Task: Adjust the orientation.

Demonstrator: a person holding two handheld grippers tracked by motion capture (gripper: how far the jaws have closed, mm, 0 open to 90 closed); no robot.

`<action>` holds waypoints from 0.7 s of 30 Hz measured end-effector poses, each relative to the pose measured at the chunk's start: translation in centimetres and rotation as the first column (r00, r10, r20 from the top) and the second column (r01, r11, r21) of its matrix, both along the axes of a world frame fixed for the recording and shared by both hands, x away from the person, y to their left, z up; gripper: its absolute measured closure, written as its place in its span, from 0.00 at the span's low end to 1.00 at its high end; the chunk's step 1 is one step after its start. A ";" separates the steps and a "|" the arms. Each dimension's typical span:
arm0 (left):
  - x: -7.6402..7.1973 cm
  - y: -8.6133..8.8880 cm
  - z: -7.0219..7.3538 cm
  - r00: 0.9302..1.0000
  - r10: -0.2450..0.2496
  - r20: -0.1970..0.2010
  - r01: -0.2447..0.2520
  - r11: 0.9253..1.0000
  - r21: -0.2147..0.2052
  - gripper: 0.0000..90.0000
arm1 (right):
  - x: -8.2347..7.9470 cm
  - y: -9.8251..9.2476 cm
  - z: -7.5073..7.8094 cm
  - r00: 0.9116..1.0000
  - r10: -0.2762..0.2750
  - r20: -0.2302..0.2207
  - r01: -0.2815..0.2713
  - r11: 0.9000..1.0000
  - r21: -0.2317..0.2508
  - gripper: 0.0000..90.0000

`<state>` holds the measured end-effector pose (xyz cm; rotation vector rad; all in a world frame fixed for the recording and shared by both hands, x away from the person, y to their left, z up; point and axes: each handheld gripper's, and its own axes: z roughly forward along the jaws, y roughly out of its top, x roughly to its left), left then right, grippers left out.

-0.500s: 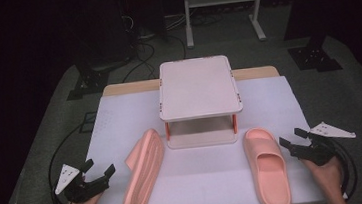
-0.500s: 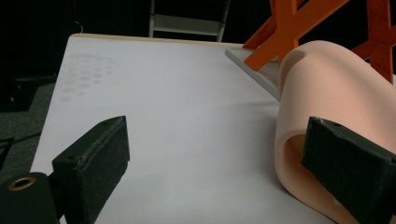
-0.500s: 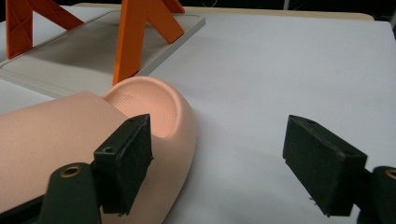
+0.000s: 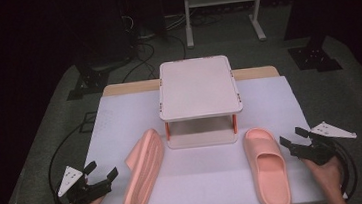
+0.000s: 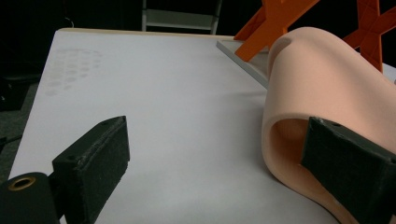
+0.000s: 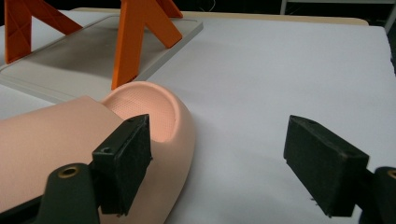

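Note:
Two pink slippers lie on the white table cover. The left slipper (image 4: pixel 143 172) rests on its side, its strap opening (image 5: pixel 322 88) just ahead of my left gripper (image 4: pixel 101 171). That gripper (image 5: pixel 219 158) is open, with its right pad (image 5: pixel 348 163) next to the slipper's edge and bare cover between the jaws. The right slipper (image 4: pixel 267 166) stands sole down. My right gripper (image 4: pixel 293 137) hovers at its right side, open (image 6: pixel 219 158). Its left pad (image 6: pixel 125 156) is beside the slipper's heel rim (image 6: pixel 154 116), and nothing is held.
A small two-tier shelf (image 4: pixel 198 87) with a white top and orange legs (image 6: pixel 135 37) stands mid-table behind the slippers. Cables trail off both front corners. Dark floor and a metal stand (image 4: pixel 220 8) lie beyond the table.

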<state>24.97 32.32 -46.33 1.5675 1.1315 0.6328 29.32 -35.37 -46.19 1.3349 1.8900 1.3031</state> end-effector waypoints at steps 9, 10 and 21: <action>0.0 -0.7 -0.2 0.999 -0.032 -0.014 0.032 0.999 0.026 0.08 | -0.2 0.0 0.1 1.000 -0.001 0.004 0.001 1.000 0.011 0.25; 0.1 -0.8 -0.2 0.999 -0.039 -0.017 0.039 0.999 0.025 0.08 | -0.2 0.0 0.1 1.000 -0.002 0.005 0.002 1.000 0.014 0.25; 0.9 -2.5 -0.6 0.995 -0.083 -0.049 0.086 0.993 0.083 0.08 | -0.4 -0.1 0.2 1.000 -0.010 0.010 0.010 0.999 0.030 0.25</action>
